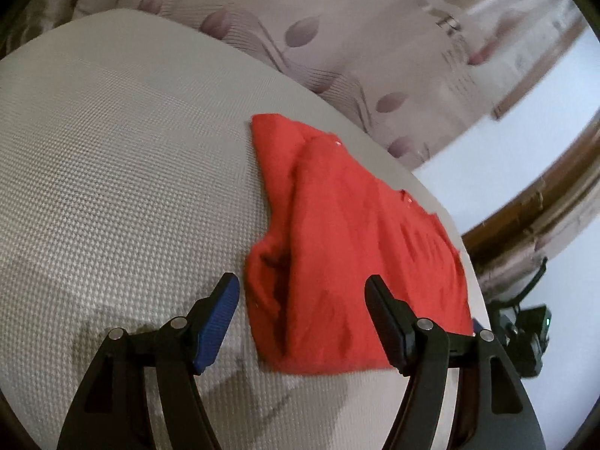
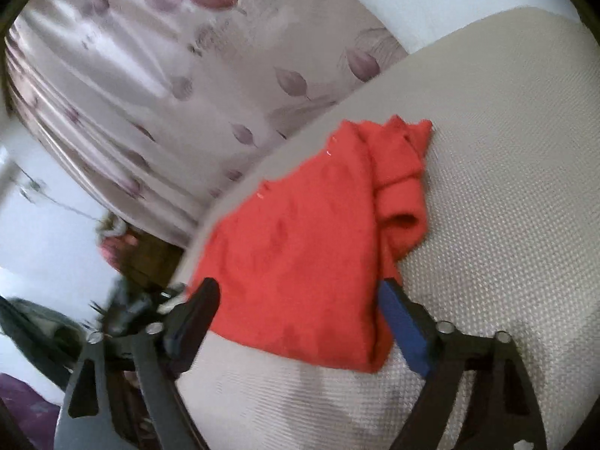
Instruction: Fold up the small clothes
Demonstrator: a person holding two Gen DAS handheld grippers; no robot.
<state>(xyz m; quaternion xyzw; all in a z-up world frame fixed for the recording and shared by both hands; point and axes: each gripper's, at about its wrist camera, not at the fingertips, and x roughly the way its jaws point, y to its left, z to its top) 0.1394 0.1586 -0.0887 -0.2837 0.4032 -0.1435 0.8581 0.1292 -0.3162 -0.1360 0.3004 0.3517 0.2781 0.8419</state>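
Note:
A small red garment (image 1: 337, 232) lies partly folded on the grey textured table (image 1: 112, 150), near its right edge, with a bunched sleeve on its left side. My left gripper (image 1: 302, 288) is open and empty, hovering just over the garment's near end. In the right wrist view the same garment (image 2: 300, 247) lies along the table's left edge (image 2: 506, 187), its rolled sleeve on the right. My right gripper (image 2: 300, 292) is open and empty, its fingers spread on either side of the garment's near end, above it.
A pale curtain with purple leaf prints (image 1: 337, 37) hangs behind the table. A wooden frame (image 1: 543, 202) and white wall lie to the right. The right gripper (image 1: 525, 330) shows past the table's right edge. Dark clutter (image 2: 123, 247) lies below the table's left edge.

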